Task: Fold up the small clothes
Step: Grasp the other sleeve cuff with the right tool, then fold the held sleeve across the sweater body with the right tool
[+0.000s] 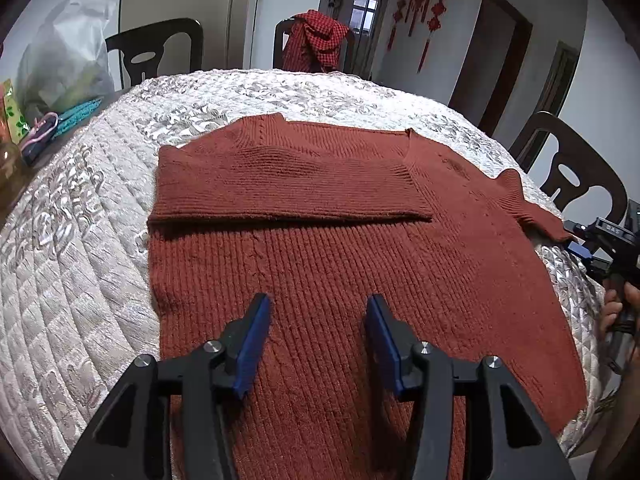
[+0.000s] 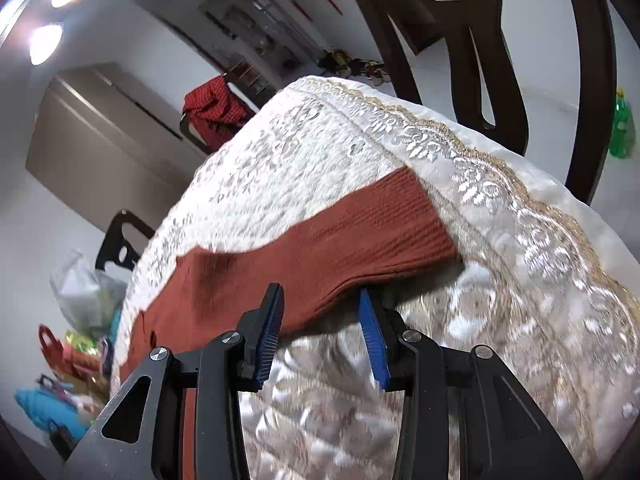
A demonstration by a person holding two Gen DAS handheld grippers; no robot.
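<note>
A rust-red knitted sweater [image 1: 320, 264] lies flat on the white quilted table cover [image 1: 72, 264]. Its left sleeve [image 1: 280, 184] is folded across the chest. Its right sleeve [image 1: 528, 200] stretches out to the right. My left gripper [image 1: 318, 340] is open and empty, just above the sweater's lower body. My right gripper [image 2: 320, 320] is open at the edge of the right sleeve [image 2: 340, 240], with the sleeve edge between the blue pads; it also shows at the far right of the left wrist view [image 1: 580, 246].
Dark wooden chairs [image 1: 576, 168] stand around the table; one holds a red checked cloth [image 1: 316, 40]. A plastic bag [image 1: 68, 60] and small items [image 1: 40, 136] sit at the table's far left. The cover's lace edge [image 2: 500, 184] runs near the sleeve cuff.
</note>
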